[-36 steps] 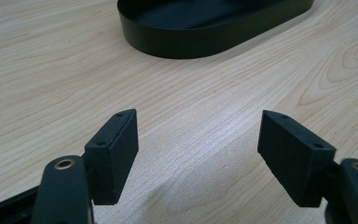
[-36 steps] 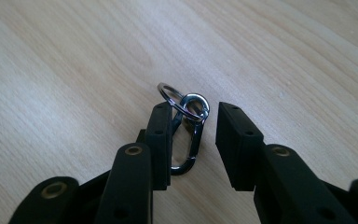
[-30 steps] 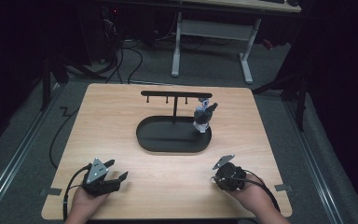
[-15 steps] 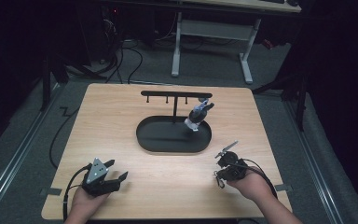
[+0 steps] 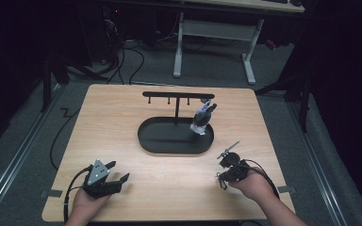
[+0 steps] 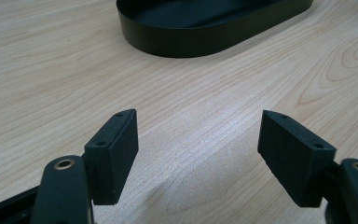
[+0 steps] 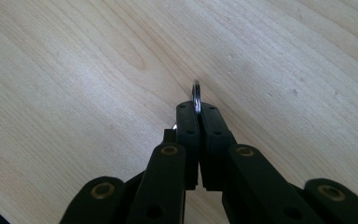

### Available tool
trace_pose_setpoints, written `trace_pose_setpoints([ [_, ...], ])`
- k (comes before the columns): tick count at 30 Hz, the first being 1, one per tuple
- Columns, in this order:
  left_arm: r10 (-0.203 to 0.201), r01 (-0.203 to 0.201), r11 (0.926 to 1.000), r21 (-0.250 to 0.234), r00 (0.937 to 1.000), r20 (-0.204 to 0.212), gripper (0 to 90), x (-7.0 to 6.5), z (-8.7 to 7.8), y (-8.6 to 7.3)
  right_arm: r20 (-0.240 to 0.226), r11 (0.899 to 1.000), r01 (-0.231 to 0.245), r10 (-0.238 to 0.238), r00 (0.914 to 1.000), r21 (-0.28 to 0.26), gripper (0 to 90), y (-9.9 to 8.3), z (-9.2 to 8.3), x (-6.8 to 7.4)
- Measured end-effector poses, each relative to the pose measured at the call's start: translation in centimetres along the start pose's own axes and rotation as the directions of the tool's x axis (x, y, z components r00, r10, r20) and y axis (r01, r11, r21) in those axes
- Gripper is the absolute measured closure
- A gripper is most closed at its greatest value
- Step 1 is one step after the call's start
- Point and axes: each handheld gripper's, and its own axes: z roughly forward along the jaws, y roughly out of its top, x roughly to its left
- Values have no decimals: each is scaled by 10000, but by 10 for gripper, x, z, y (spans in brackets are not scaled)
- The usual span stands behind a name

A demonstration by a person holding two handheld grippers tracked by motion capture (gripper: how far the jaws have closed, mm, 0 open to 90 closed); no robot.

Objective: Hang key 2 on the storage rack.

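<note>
High view: right gripper (image 5: pixel 222 175) sits at the counter's (image 5: pixel 122 117) near right, well apart from the tray stand (image 5: pixel 175 136). Left gripper view: fingers (image 6: pixel 114 151) apart, empty. Right gripper view: fingers (image 7: pixel 189 135) have just closed, clamped on a metal ring (image 7: pixel 196 97); it looks ready for hanging.

In the right gripper view the right claw (image 7: pixel 198 109) pinches a thin silver metal ring (image 7: pixel 196 97); only the ring's top arc rises past the pads, the rest is hidden between them, and what hangs from it cannot be told. In the high view the small grey-and-black object (image 5: pixel 202 117) standing at the right end of the black oval tray (image 5: pixel 156 144) is too small to identify. The left gripper view's top edge cuts off the tray's far part. The light wooden counter (image 5: pixel 118 113) loses its near edge behind the forearms.
</note>
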Motion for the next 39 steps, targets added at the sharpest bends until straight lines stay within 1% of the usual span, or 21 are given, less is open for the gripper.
trace_pose_setpoints([
  [1,-1,1,10000,1,10000,-1,295,0,0,0,82,10000,-6,6,10000,-28,888,0,-1,0],
  [2,-5,5,10000,19,10000,7,295,0,0,0,27,9997,41,-41,10000,-234,889,0,-4,0],
  [3,-5,5,10000,19,10000,7,295,0,0,0,27,9997,41,-41,10000,-234,889,0,-4,0],
  [4,-7,7,10000,23,10000,7,295,0,0,0,-64,9996,-106,104,9999,-251,889,-1,-6,0],
  [5,-3,3,10000,18,10000,5,295,0,0,0,-41,9994,-93,91,9999,-345,889,-1,-9,-1],
  [6,1,-1,10000,21,10000,3,295,0,0,0,-89,9993,-200,197,9998,-314,889,-1,-11,-1],
  [10,6,-6,10000,20,10000,-2,295,0,0,0,-23,9990,-146,146,9999,-431,889,-2,-19,0],
  [12,8,-8,10000,21,10000,-5,295,0,0,0,-127,9988,-183,178,9998,-446,889,-3,-22,0],
  [13,11,-11,10000,20,10000,-7,295,0,0,0,-64,9990,-180,177,9998,-412,889,-3,-25,1],
  [15,13,-13,10000,18,10000,-8,295,0,0,0,-164,9985,-132,124,9998,-523,889,-3,-29,0],
  [16,15,-15,10000,22,10000,-7,295,0,0,0,-130,9984,-138,131,9998,-539,890,-2,-31,0],
  [17,10,-10,10000,21,10000,-4,295,0,0,0,-211,9981,-221,209,9996,-580,890,-2,-33,1],
  [20,7,-7,10000,28,10000,3,295,0,0,0,-184,9981,-142,131,9997,-607,890,-1,-39,1],
  [26,11,-11,10000,35,10000,7,295,0,0,0,-133,9972,-170,161,9998,-726,890,5,-50,0],
  [28,17,-17,10000,24,10000,-2,294,0,0,0,-33,9970,-148,146,9999,-755,890,8,-53,0],
  [29,14,-14,10000,24,10000,-3,294,0,0,0,-69,9970,-226,221,9997,-743,890,9,-54,0],
  [31,8,-8,10000,24,10000,7,294,0,0,0,-43,9964,-134,131,9999,-839,890,11,-56,-1],
  [32,8,-8,10000,30,10000,12,294,0,0,0,-82,9962,-202,195,9998,-848,890,12,-57,-1],
  [35,-2,2,10000,30,10000,16,294,0,0,0,-35,9963,-163,161,9999,-839,890,15,-60,-1],
  [36,-15,15,10000,35,10000,27,294,0,0,0,59,9966,-96,101,9999,-819,890,16,-61,-1],
  [39,-8,8,10000,26,10000,12,294,0,0,0,68,9973,-91,97,9999,-735,890,19,-63,0],
])
